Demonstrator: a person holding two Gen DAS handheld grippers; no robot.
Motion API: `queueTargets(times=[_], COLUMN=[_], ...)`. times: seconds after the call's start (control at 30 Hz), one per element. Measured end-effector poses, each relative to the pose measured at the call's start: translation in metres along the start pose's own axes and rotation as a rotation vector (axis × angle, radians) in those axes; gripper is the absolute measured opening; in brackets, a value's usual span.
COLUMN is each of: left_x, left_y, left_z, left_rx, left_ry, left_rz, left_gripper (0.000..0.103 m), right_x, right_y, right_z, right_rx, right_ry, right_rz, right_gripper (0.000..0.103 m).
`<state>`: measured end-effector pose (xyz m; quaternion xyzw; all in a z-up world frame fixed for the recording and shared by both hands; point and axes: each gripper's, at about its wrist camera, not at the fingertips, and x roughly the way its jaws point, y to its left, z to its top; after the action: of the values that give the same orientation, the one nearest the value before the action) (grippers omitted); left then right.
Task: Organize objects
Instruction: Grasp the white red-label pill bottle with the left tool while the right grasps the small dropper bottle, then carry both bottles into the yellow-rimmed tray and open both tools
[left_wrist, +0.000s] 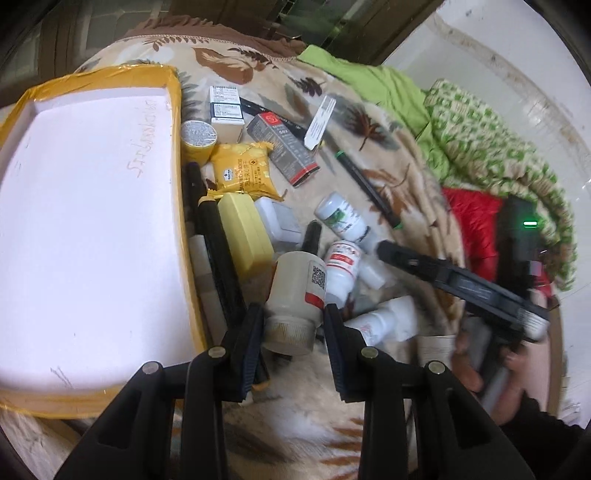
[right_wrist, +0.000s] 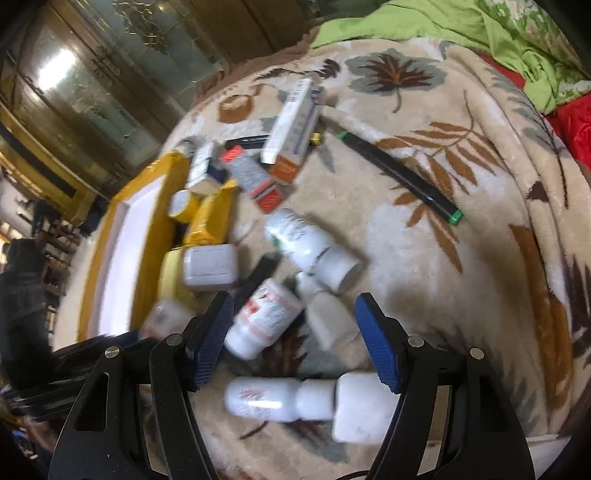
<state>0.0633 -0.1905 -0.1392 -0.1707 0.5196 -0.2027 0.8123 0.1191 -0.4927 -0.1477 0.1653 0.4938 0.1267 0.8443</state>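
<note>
Left tool clamped on cloudy bottle, pads on both sides just above the wide grimy cap; cap end toward the camera, body pointing away. Grip low near the cap, likely for a firm hold on the stiffest part. QR code and red-and-white label on the bottle, text too small to read.

Right tool apart, nothing clamped. Fingers straddling a red-label white bottle and a plain white bottle without touching either, apparently lining up a pick. Another white bottle lying across, close to the camera.

All on a leaf-print blanket over a bed, not a tabletop. Clutter bunched just beside the yellow-taped white foam box, probable drop spot, nothing visible inside. Faint handwriting on the foam, not legible.

Other items:
- yellow snack packet, printed wording blurred, no brand readable
- grey box with red ends, logo unreadable
- green-label white bottle
- black pen with green tip, apart from the pile
- yellow block against a black stick by the box wall

Green and red bedding bunched at the far side. Bottle in hand looks headed for the foam box; task judged early, most items loose.
</note>
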Motion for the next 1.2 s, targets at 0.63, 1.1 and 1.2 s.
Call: queueTargets(times=[0.63, 1.1, 1.2], left_x=[-0.052, -0.073, -0.071], left_y=[0.041, 0.124, 0.148], left_z=[-0.008, -0.013, -0.015], left_rx=[-0.158, -0.371, -0.465], left_ry=[-0.13, -0.164, -0.157], left_rz=[-0.044, 0.209, 0.19], left_gripper=[0.033, 0.033, 0.033], right_x=[0.024, 0.033, 0.059], right_y=[0.033, 0.181, 0.215], right_z=[-0.06, -0.082, -0.082], right_rx=[0.011, -0.225, -0.297], right_ry=[0.096, 0.06, 0.111], right_rz=[-0.041, 0.218, 0.188], right_gripper=[0.026, 0.026, 0.026])
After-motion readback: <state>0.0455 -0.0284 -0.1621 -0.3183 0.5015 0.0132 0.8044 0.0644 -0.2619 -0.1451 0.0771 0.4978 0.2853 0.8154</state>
